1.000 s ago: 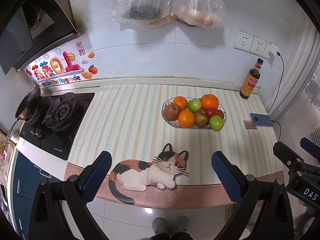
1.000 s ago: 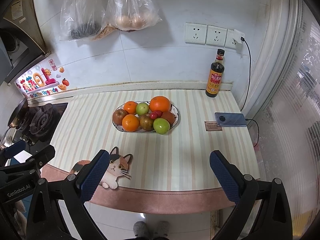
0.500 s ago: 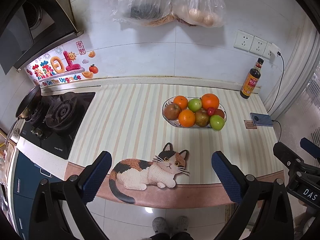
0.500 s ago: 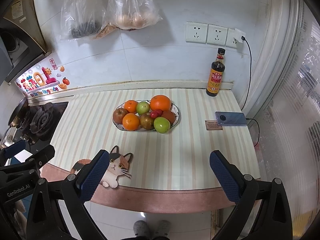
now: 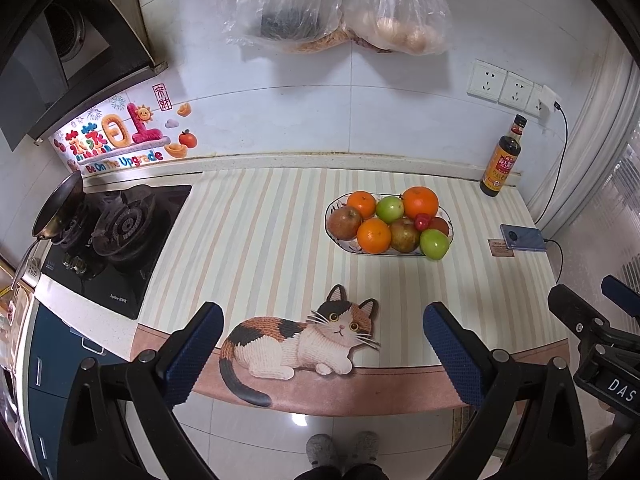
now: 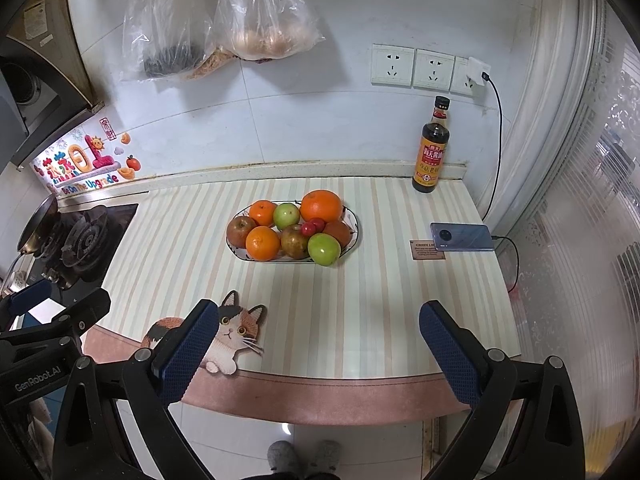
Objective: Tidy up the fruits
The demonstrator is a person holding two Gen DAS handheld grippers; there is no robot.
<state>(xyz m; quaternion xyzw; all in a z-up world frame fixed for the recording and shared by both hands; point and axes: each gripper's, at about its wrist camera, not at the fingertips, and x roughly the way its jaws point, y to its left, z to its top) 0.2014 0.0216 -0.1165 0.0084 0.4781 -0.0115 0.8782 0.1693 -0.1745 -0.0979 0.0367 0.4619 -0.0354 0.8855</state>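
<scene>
On the striped countertop mat (image 6: 360, 300) we have the oval patterned ceramic fruit plate (image 6: 354, 227) well ahead of both grippers, its long axis running left to right across our view. We hold the left gripper (image 5: 320, 344) and the right gripper (image 6: 316, 340) back at the counter's near edge, both spread wide and holding nothing. From the right gripper the plate sits nearly straight ahead, a little left; from the left gripper it lies ahead and to the right, so we judge the right hand better placed. Nearest of the fruit is the round green apple (image 6: 324, 249), overhanging the plate's front right rim.
</scene>
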